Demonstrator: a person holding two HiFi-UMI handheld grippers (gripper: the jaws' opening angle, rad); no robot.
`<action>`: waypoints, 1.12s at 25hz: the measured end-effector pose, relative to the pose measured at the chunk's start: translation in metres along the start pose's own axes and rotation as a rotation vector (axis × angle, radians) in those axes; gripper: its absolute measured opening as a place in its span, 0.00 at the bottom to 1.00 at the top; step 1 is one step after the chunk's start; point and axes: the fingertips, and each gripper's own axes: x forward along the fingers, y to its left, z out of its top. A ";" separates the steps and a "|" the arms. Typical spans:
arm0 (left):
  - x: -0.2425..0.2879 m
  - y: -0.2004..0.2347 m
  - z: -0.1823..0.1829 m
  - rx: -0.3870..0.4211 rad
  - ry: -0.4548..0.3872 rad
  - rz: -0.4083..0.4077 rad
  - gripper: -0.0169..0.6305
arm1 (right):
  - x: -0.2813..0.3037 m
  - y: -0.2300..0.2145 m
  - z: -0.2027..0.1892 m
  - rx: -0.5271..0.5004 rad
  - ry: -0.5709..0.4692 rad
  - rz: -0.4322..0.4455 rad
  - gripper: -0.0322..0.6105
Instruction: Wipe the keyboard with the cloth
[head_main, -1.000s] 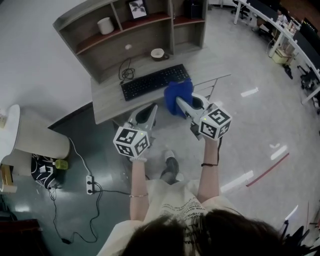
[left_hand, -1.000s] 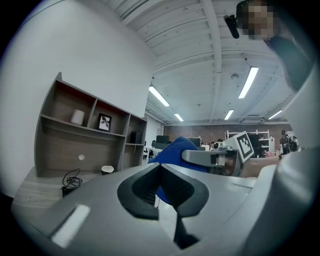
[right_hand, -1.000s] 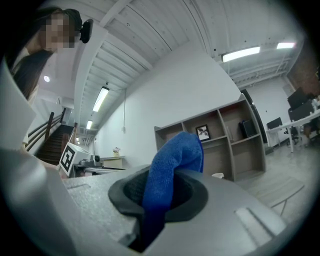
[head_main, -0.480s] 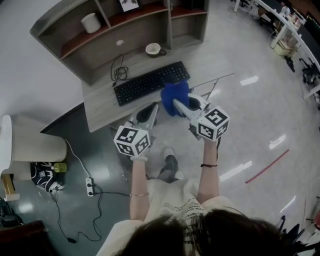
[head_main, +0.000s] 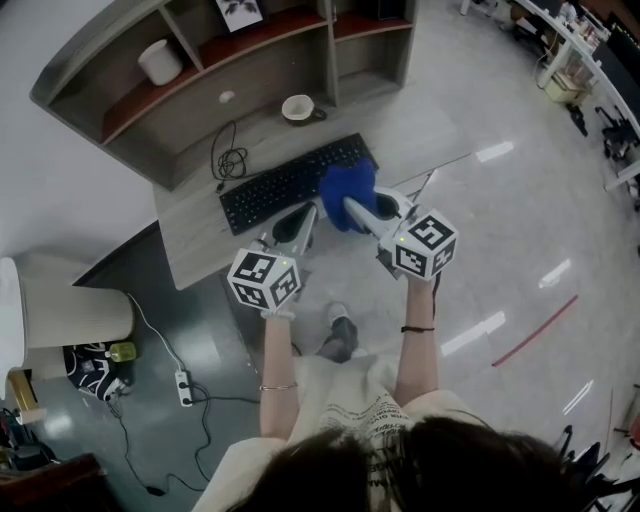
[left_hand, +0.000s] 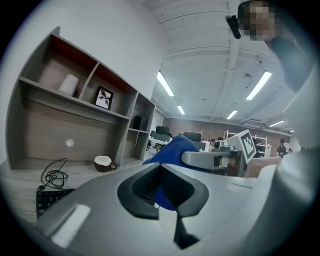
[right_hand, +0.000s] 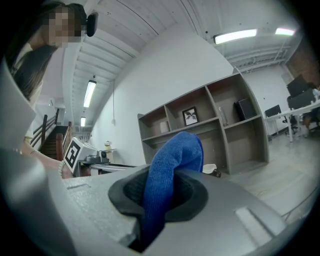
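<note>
Edging cloth (head_main: 347, 192) seemingly over keyboard (head_main: 290, 185)

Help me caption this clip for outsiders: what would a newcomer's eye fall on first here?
The bright blue cloth, pinched in the right gripper, stands out at the right end of the black keyboard on the grey desk. Next come the left gripper, shut and empty beside it at the desk's front edge, and the cup behind the keyboard.
</note>
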 end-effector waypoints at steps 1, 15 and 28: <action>0.003 0.001 0.001 0.000 0.001 -0.006 0.02 | 0.001 -0.004 0.001 0.003 -0.001 -0.004 0.13; 0.027 0.039 0.010 -0.016 -0.008 -0.018 0.02 | 0.035 -0.037 0.006 0.015 0.015 -0.039 0.13; 0.056 0.050 0.004 -0.044 0.023 -0.023 0.02 | 0.044 -0.072 0.003 0.045 0.042 -0.049 0.13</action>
